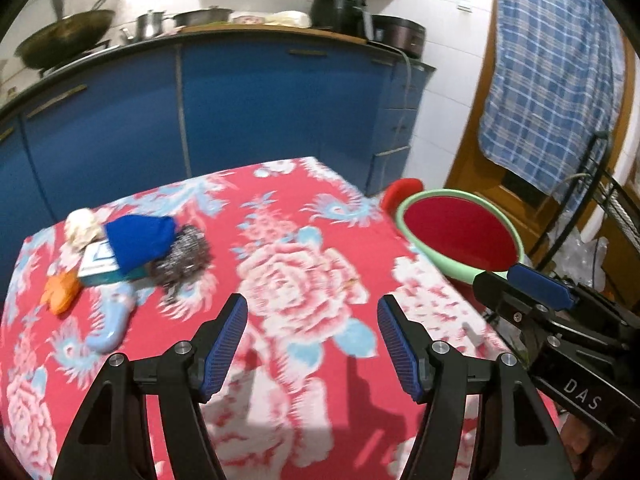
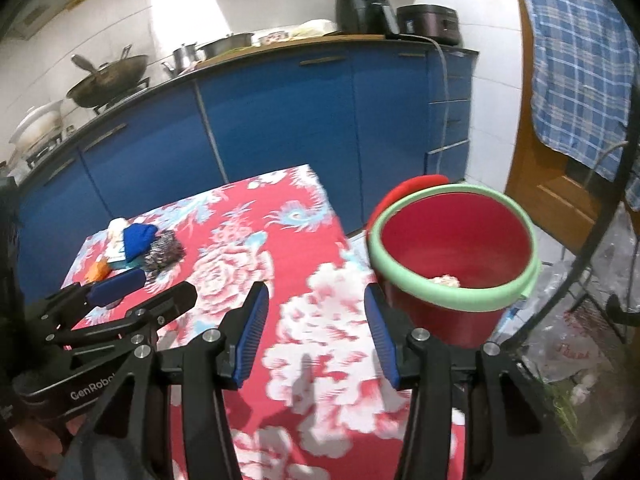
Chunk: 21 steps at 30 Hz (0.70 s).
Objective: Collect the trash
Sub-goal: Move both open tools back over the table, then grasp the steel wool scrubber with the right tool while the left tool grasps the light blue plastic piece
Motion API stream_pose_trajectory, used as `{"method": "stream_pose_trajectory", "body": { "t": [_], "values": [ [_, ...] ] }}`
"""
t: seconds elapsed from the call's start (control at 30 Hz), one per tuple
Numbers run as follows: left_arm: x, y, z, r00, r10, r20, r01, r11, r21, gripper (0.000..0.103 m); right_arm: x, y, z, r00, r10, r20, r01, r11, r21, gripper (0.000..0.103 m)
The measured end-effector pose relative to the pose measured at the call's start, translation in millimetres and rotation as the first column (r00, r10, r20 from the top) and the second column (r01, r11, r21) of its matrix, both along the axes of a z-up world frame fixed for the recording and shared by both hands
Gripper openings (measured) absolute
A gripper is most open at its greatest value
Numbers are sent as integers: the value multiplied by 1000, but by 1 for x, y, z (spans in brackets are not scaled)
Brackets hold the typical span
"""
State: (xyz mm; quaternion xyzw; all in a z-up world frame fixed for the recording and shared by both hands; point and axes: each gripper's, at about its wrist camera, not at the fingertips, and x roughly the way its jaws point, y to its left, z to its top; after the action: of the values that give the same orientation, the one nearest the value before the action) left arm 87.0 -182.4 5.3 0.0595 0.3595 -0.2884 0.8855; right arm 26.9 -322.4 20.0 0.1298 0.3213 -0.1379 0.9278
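Trash [image 1: 132,256] lies at ten o'clock; swing the empty, spread left gripper [image 1: 312,344] there, right gripper [image 2: 316,336] also spread and empty, and pinch one piece for the bucket [image 2: 456,248].

White letters "DAS" stand on the black body of the right gripper [image 1: 536,292], seen from the left wrist. "GenRobo", cut off, stands on the left gripper [image 2: 136,284], seen from the right wrist.
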Motion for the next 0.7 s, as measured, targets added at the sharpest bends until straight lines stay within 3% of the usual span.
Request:
{"method": "stream_pose_trajectory", "body": {
  "t": [0.37,0.7],
  "values": [
    [15,75,-5,987,158,-19,-158,987,-13,69,39,56,-7,991,137,2,-137,990,20,51],
    [21,152,-15,947,319,-23,-319,948,24,69,75,113,-17,970,245,-15,-245,970,2,51]
  ]
}}
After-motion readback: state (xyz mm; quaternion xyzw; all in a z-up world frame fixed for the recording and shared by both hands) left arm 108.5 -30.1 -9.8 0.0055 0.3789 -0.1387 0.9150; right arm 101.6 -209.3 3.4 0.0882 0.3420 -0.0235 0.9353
